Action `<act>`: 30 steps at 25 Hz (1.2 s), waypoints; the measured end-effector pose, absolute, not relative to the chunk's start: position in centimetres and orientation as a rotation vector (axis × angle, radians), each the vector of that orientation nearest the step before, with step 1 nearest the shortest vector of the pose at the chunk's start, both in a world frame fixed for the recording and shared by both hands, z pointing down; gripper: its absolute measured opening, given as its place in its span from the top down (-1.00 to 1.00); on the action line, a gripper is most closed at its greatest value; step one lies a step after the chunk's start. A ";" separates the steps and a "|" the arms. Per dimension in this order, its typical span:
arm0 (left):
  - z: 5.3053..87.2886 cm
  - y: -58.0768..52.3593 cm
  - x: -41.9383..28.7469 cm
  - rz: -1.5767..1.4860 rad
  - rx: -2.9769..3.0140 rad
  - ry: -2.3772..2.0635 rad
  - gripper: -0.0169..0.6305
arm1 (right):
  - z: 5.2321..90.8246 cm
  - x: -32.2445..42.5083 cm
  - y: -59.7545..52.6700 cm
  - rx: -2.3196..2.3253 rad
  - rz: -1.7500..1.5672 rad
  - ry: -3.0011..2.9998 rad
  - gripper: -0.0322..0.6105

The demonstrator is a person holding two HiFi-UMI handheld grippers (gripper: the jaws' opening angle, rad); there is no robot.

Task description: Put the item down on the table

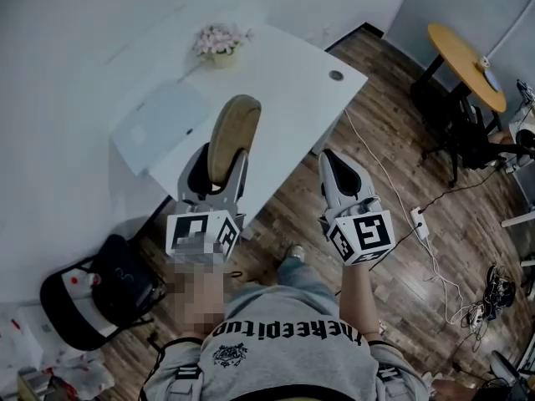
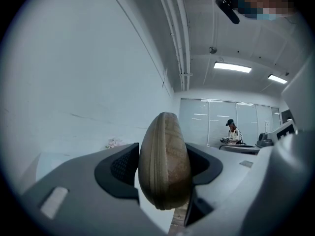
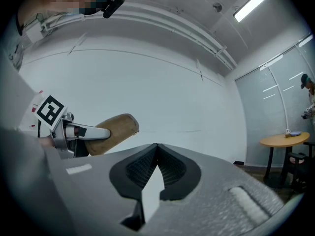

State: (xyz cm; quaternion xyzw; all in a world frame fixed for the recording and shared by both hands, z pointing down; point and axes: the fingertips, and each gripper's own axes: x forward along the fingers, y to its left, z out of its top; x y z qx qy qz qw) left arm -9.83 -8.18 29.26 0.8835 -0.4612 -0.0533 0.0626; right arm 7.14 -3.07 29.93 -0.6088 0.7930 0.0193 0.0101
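Note:
A tan oval case with a zip seam (image 1: 231, 134) is clamped between the jaws of my left gripper (image 1: 219, 167), held in the air over the front edge of the white table (image 1: 292, 82). In the left gripper view the case (image 2: 164, 167) fills the gap between the dark pads and stands edge-on. My right gripper (image 1: 338, 174) hangs to the right of the table's edge, over the wood floor, jaws shut with nothing in them (image 3: 155, 151). From the right gripper view the case (image 3: 115, 131) and the left gripper show at left.
On the table lie a light blue sheet (image 1: 160, 122), a small pot of pink flowers (image 1: 221, 43) and a round cable hole (image 1: 336, 75). A black chair (image 1: 92, 295) stands at lower left. A round wooden table (image 1: 466, 63) and floor cables (image 1: 418, 220) are on the right.

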 end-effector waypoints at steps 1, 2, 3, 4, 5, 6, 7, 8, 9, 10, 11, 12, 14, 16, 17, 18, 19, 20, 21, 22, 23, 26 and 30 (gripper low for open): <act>29.2 -8.4 -9.4 -0.160 2.667 -1.402 0.08 | 29.9 7.6 -3.4 -1.891 0.059 2.481 0.90; 29.1 -8.6 -9.0 -0.159 2.663 -1.411 0.08 | 29.8 8.0 -3.8 -1.882 0.059 2.487 0.90; 29.1 -8.9 -8.6 -0.158 2.659 -1.421 0.08 | 29.8 8.4 -4.2 -1.872 0.059 2.493 0.90; 29.1 -9.1 -8.3 -0.156 2.654 -1.431 0.08 | 29.7 8.8 -4.6 -1.861 0.059 2.500 0.90; 29.1 -9.4 -7.9 -0.155 2.649 -1.441 0.08 | 29.7 9.2 -5.0 -1.850 0.058 2.507 0.90; 29.1 -9.7 -7.6 -0.155 2.643 -1.451 0.08 | 29.7 9.5 -5.4 -1.840 0.057 2.514 0.90; 29.1 -10.0 -7.3 -0.156 2.637 -1.462 0.08 | 29.7 9.9 -5.8 -1.829 0.056 2.522 0.90; 29.1 -10.3 -7.0 -0.157 2.631 -1.472 0.08 | 29.6 10.2 -6.2 -1.819 0.057 2.530 0.90; 29.0 -10.5 -6.6 -0.157 2.627 -1.483 0.08 | 29.6 10.6 -6.5 -1.809 0.059 2.538 0.89; 29.0 -10.7 -6.3 -0.156 2.623 -1.493 0.08 | 29.5 10.9 -6.8 -1.799 0.061 2.545 0.90; 29.0 -10.9 -5.9 -0.156 2.620 -1.503 0.08 | 29.5 11.2 -7.2 -1.789 0.063 2.553 0.90; 28.9 -11.1 -5.6 -0.157 2.616 -1.514 0.08 | 29.5 11.6 -7.5 -1.777 0.065 2.560 0.90; 28.9 -11.6 -4.8 -0.160 2.607 -1.534 0.08 | 29.4 12.3 -8.2 -1.755 0.070 2.575 0.90; 28.7 -12.1 -4.0 -0.165 2.602 -1.552 0.08 | 29.3 13.0 -8.8 -1.734 0.074 2.588 0.90; 28.6 -12.3 -3.6 -0.168 2.600 -1.560 0.08 | 29.3 13.4 -9.0 -1.725 0.076 2.594 0.90; 28.5 -12.4 -3.2 -0.171 2.597 -1.568 0.08 | 29.2 13.8 -9.2 -1.716 0.077 2.599 0.90; 28.5 -12.4 -2.9 -0.175 2.596 -1.576 0.08 | 29.2 14.1 -9.4 -1.708 0.078 2.604 0.90; 28.4 -12.4 -2.6 -0.178 2.594 -1.584 0.08 | 29.3 14.4 -9.5 -1.701 0.077 2.607 0.90; 28.4 -12.3 -2.4 -0.180 2.592 -1.590 0.08 | 29.3 14.7 -9.6 -1.696 0.076 2.609 0.90; 28.5 -12.4 -2.2 -0.182 2.590 -1.595 0.08 | 29.4 14.9 -9.7 -1.692 0.075 2.610 0.90; 28.5 -12.4 -2.1 -0.181 2.587 -1.599 0.08 | 29.4 15.1 -9.9 -1.690 0.072 2.611 0.90; 28.8 -12.7 -2.0 -0.171 2.574 -1.610 0.08 | 29.8 15.4 -10.4 -1.679 0.057 2.617 0.90; 29.2 -13.1 -2.0 -0.160 2.557 -1.615 0.08 | 30.2 15.3 -10.9 -1.670 0.034 2.628 0.90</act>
